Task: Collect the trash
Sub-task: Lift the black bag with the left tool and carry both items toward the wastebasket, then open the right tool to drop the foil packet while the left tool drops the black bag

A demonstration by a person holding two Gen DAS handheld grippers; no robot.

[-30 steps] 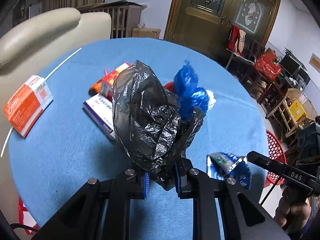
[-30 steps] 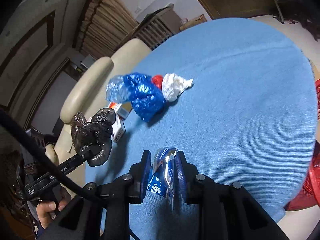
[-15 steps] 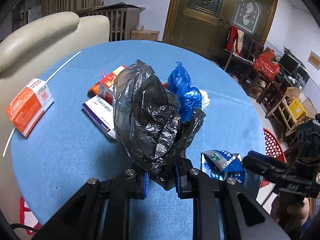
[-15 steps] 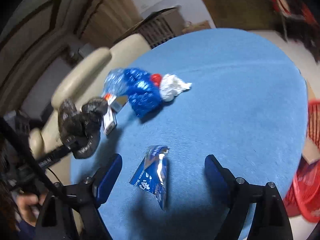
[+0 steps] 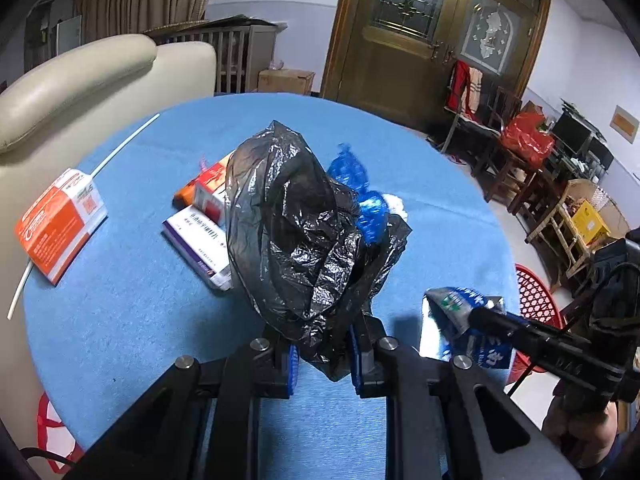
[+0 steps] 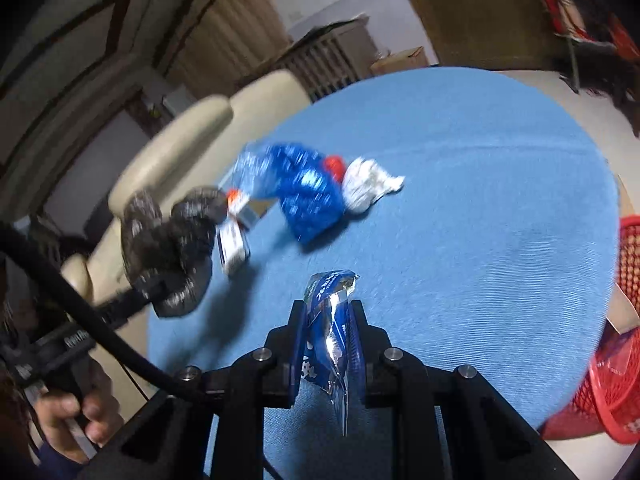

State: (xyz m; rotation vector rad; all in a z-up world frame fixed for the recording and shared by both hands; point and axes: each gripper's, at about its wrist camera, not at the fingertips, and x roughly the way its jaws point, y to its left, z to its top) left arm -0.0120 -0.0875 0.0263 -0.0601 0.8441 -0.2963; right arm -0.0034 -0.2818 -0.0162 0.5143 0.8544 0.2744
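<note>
Right wrist view | right gripper (image 6: 328, 344) has just been closing, clamped on blue wrapper (image 6: 330, 320) | left gripper (image 5: 326, 354) pinches black bag (image 5: 296, 236) | advice: lift wrapper clear of table (image 6: 480, 220), feed into bag mouth.

Left wrist view: garbage bag (image 5: 296, 240) sits in the left claw (image 5: 324, 356), raised above the surface (image 5: 120, 312). Behind the bag, on the surface: two stacked boxes (image 5: 200, 232) to its left, crumpled plastic bag (image 5: 360, 192) to its right, tissue wad (image 5: 394, 204) just right of that. Third box (image 5: 60, 220) lies alone far left near the surface edge, a thin rod (image 5: 120, 144) running beside it. Snack wrapper (image 5: 464, 320) is right of the garbage bag, in the right claw (image 6: 328, 344). Sofa (image 5: 80, 76) stands behind the surface on the left. Basket (image 5: 536, 300) sits on the floor past the surface's right edge.
</note>
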